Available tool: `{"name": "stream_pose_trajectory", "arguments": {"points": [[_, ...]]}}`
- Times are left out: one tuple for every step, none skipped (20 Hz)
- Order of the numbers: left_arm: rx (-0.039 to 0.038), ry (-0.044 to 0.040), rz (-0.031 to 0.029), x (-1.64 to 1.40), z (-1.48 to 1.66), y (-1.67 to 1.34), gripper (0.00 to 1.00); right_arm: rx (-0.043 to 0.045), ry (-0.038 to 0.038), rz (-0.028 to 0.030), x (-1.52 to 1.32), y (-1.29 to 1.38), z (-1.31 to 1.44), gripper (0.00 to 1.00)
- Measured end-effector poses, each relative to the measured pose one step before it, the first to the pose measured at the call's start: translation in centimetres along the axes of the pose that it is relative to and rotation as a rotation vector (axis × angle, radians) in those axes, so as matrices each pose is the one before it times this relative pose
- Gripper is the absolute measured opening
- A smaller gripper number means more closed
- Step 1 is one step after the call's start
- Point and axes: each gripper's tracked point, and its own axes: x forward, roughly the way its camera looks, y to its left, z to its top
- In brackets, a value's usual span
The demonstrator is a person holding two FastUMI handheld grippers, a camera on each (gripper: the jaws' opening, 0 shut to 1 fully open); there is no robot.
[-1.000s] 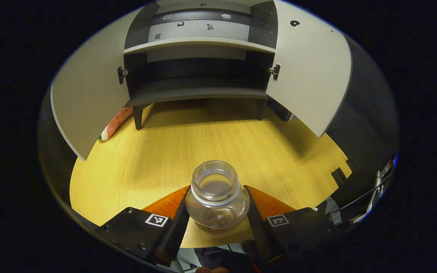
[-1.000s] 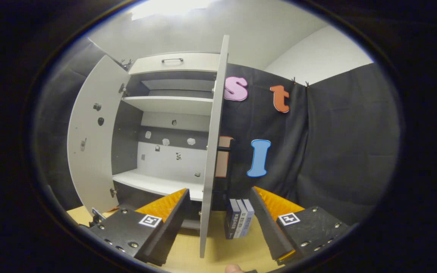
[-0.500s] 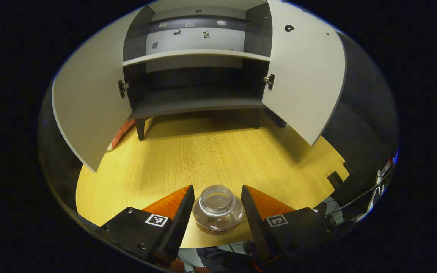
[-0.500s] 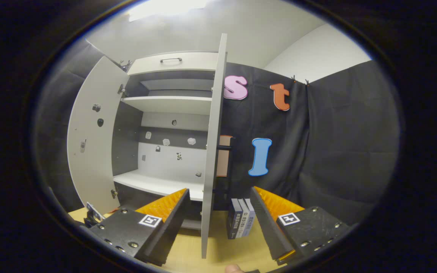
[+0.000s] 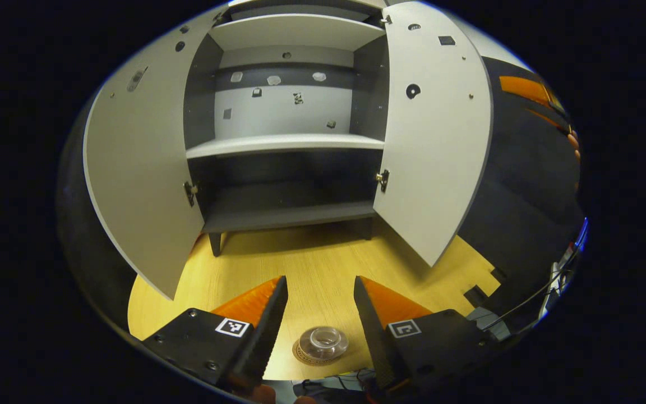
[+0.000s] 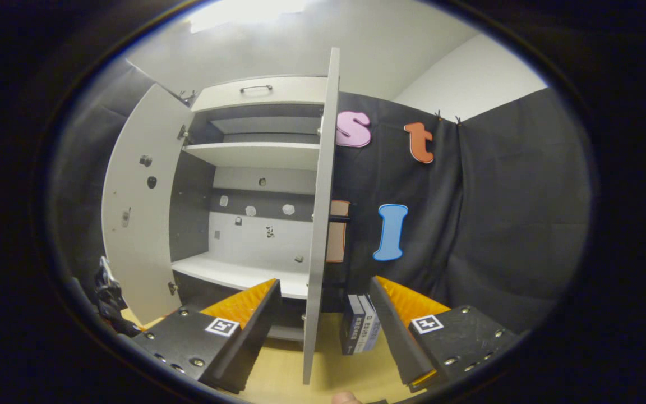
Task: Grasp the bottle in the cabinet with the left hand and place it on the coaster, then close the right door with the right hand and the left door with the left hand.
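The clear glass bottle (image 5: 323, 340) stands upright on a round coaster (image 5: 307, 357) at the table's near edge. My left gripper (image 5: 320, 279) hangs open above and behind it, touching nothing. Beyond it is the grey cabinet (image 5: 284, 145), with its left door (image 5: 143, 185) and right door (image 5: 435, 146) both swung wide. In the right gripper view, the right door (image 6: 320, 224) shows edge-on, farther off, in line with the gap of my open right gripper (image 6: 324, 280). The left door (image 6: 138, 202) stands open there too.
Several books (image 6: 359, 331) stand on the wooden table (image 5: 300, 264) behind the right door. A door handle (image 6: 338, 219) sticks out of that door's outer face. The black booth cloth (image 6: 497, 224) closes off the right side.
My left gripper has lifted and drawn back from the bottle, which stays on the coaster and now looks small and low. The right gripper has hardly moved.
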Motion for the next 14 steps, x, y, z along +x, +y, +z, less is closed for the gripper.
{"name": "stream_pose_trajectory", "arguments": {"points": [[-0.00041, -0.02115, 0.00065, -0.349, 1.140, -0.016, 0.75, -0.00003, -0.00161, -0.00145, 0.052, 0.048, 0.074, 0.96], [-0.00188, -0.02146, 0.00259, -0.355, 1.157, 0.082, 0.75, -0.00020, -0.00157, -0.00257, -0.085, -0.132, -0.010, 0.96], [-0.00340, -0.02556, 0.00385, -0.464, 1.238, 0.205, 0.75, -0.00009, -0.00281, -0.00294, 0.019, -0.058, 0.157, 0.96], [-0.00693, -0.03072, 0.00481, -0.333, 1.467, 0.246, 0.75, 0.00080, -0.00437, -0.00431, 0.008, -0.173, 0.083, 0.96], [-0.00936, -0.02913, 0.00735, -0.349, 1.421, 0.320, 0.74, 0.00089, -0.00265, -0.00447, -0.028, -0.116, 0.011, 0.96], [-0.00959, -0.03036, 0.01172, -0.307, 1.509, 0.453, 0.75, 0.00105, -0.00256, -0.00574, 0.072, -0.159, 0.128, 0.96], [-0.00971, -0.02684, 0.01436, -0.375, 1.456, 0.587, 0.74, 0.00109, -0.00330, -0.00612, 0.020, -0.205, 0.050, 0.96], [-0.00756, -0.02620, 0.01436, -0.333, 1.488, 0.560, 0.74, 0.00057, -0.00147, -0.00595, 0.119, -0.200, 0.077, 0.96], [-0.00309, -0.02653, 0.01821, -0.337, 1.459, 0.687, 0.74, -0.00035, 0.00066, -0.00825, 0.105, -0.265, -0.139, 0.96], [0.00127, -0.02601, 0.02384, -0.192, 1.344, 0.744, 0.74, -0.00037, 0.00228, -0.00815, 0.221, -0.197, -0.037, 0.96], [0.00312, -0.02100, 0.02745, -0.222, 1.190, 0.947, 0.74, 0.00078, 0.00110, -0.00855, 0.117, -0.278, -0.036, 0.96], [0.00350, -0.02346, 0.02685, -0.260, 1.131, 0.882, 0.74, 0.00223, -0.00125, -0.00985, 0.188, -0.240, 0.030, 0.96], [-0.00646, -0.01971, 0.02377, -0.164, 0.911, 0.802, 0.74, 0.00344, -0.00313, -0.01483, 0.189, -0.298, 0.029, 0.96], [-0.01088, -0.01578, 0.01398, -0.243, 0.637, 0.557, 0.74, 0.00311, -0.00524, -0.02521, 0.142, -0.611, 0.053, 0.96]]}}
